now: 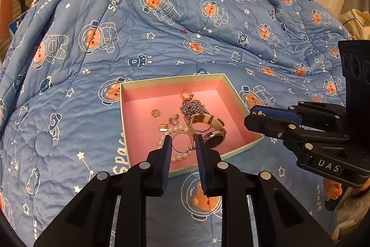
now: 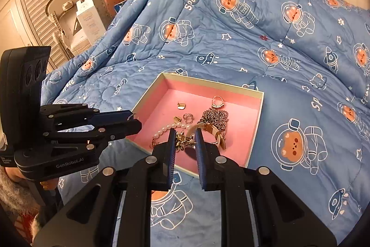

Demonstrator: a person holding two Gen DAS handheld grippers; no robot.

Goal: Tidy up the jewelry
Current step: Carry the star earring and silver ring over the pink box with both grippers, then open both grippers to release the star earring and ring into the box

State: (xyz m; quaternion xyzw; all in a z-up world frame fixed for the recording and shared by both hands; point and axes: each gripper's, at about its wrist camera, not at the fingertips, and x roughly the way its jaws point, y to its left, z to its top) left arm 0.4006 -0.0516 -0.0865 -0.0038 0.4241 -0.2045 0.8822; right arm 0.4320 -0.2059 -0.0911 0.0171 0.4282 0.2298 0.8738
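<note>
the right gripper [image 2: 184,139] hangs over the pink box [image 2: 255,129] on the blue quilt [image 2: 231,43], fingers apart, a gold piece [image 2: 182,141] between them, maybe not gripped. a pearl string [image 2: 167,129], chain [image 2: 215,117], ring [image 2: 217,100] and watch [image 2: 214,132] lie inside. the left gripper [image 2: 133,122] reaches the box's left rim.

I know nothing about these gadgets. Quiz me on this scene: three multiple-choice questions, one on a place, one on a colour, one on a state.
1. Where does the jewelry lie?
A. in a shallow box on the quilt
B. on a shelf
C. on the floor

2. What colour is the box inside?
A. green
B. pink
C. black

3. How does the left hand-held gripper stand?
A. clamped on the watch
B. open, empty
C. gone from view

Answers: 1 A, the pearl bracelet, watch and chain lie in the box on the blue quilt. 2 B, its floor and walls are pink. 3 B, its fingers are apart with nothing between them.
</note>
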